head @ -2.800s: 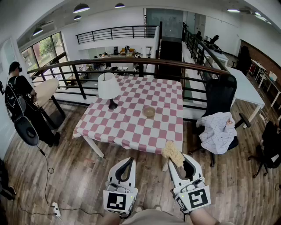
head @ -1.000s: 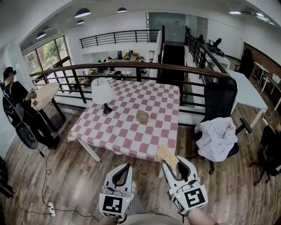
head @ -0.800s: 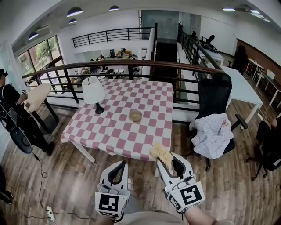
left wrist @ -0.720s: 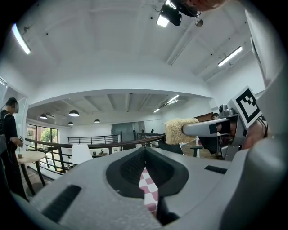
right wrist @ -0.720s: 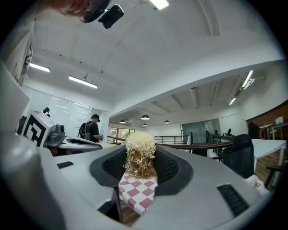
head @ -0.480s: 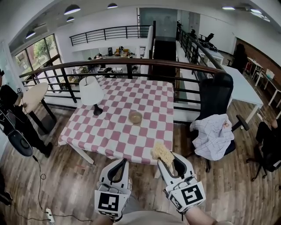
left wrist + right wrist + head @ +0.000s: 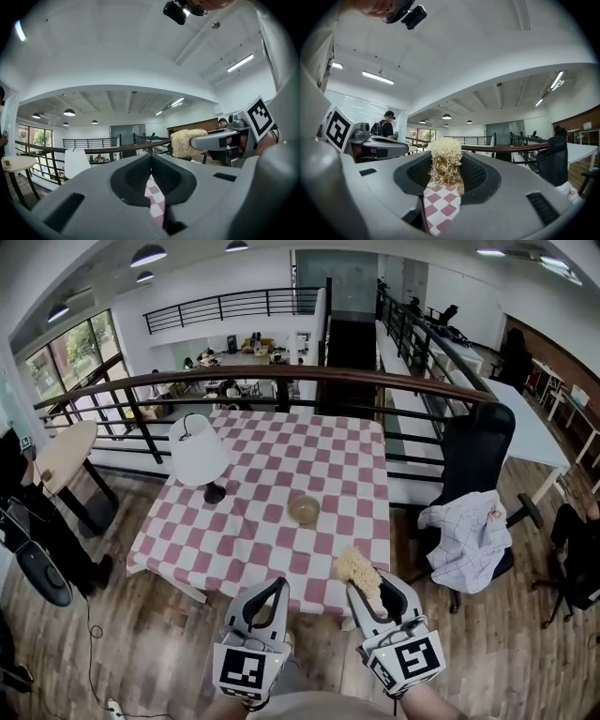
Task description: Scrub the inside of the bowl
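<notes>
The bowl [image 7: 304,510] sits upright near the middle of the desk [image 7: 251,538], on the pink and white checked cloth. It is small, round and light brown. From here it looks empty, but it is too small for me to tell if it is dirty. A white lamp [image 7: 199,452] stands on the desk to its left, well apart from it.

I think no scrubbing has been done yet. My right tongs [image 7: 368,583] are clenched on a yellow stringy scrubber [image 7: 354,563]. My left tongs [image 7: 277,585] are squeezed together with nothing in them. Both hang by the near edge of the desk, well apart from the bowl. I have to reach the bowl, steady it, and rub the scrubber around inside.
</notes>
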